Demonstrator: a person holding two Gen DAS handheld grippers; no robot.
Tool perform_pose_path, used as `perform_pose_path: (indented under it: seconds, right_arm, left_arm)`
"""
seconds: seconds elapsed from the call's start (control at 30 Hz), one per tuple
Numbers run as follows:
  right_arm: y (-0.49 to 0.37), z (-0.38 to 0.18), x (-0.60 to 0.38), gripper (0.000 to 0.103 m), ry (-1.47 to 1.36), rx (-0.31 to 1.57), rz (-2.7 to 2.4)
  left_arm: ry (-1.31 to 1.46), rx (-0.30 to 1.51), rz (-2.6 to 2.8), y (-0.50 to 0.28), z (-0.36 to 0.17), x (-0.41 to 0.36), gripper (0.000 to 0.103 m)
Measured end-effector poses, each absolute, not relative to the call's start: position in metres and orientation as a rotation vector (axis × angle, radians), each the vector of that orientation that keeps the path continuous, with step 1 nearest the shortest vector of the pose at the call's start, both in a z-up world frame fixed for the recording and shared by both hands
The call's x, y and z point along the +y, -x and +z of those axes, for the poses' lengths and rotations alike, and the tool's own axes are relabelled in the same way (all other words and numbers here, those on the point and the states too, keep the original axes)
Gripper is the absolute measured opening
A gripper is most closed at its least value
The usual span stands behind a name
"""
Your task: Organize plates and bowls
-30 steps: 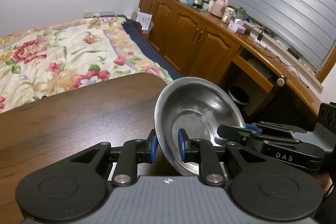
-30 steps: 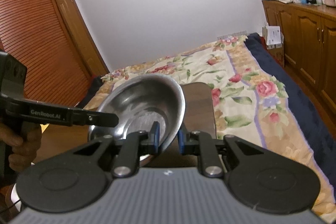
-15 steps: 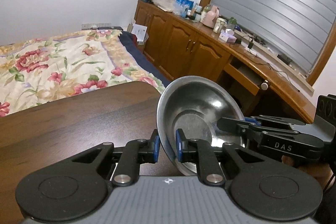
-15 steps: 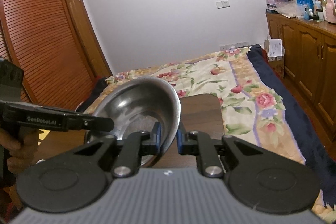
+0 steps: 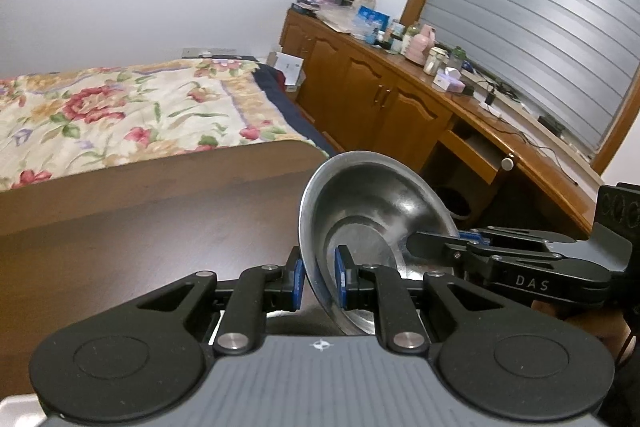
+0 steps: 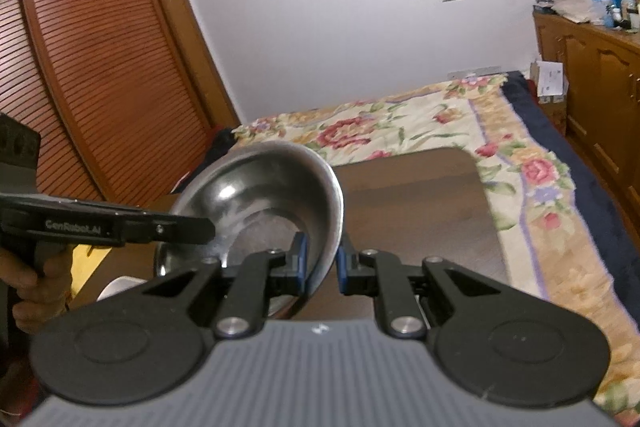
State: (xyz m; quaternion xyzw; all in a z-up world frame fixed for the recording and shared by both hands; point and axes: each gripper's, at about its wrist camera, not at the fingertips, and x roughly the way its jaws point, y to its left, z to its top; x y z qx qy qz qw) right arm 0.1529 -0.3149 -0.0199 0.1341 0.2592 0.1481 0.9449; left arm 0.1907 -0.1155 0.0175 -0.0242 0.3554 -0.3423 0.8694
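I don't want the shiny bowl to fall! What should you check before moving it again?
1. Left gripper pinches the metal bowl rim: ok.
2. Right gripper pinches the opposite rim: ok.
3. Bowl level: not ok, it is tilted.
4. Bowl empty, nothing to spill: ok.
5. Bare wooden table ahead for setting it down: ok.
6. What lies directly under the bowl: cannot tell; something white shows low in the right wrist view.
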Motion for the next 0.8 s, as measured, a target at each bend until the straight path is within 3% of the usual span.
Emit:
perform_pose_path:
  seconds: [0.8]
  right_arm:
    - [-0.121,-0.049,-0.252,0.017,-0.223,0.582,0.332]
  left_arm:
    - [0.089,0.767,-0.608,-0.129,-0.035,-0.057,0.018]
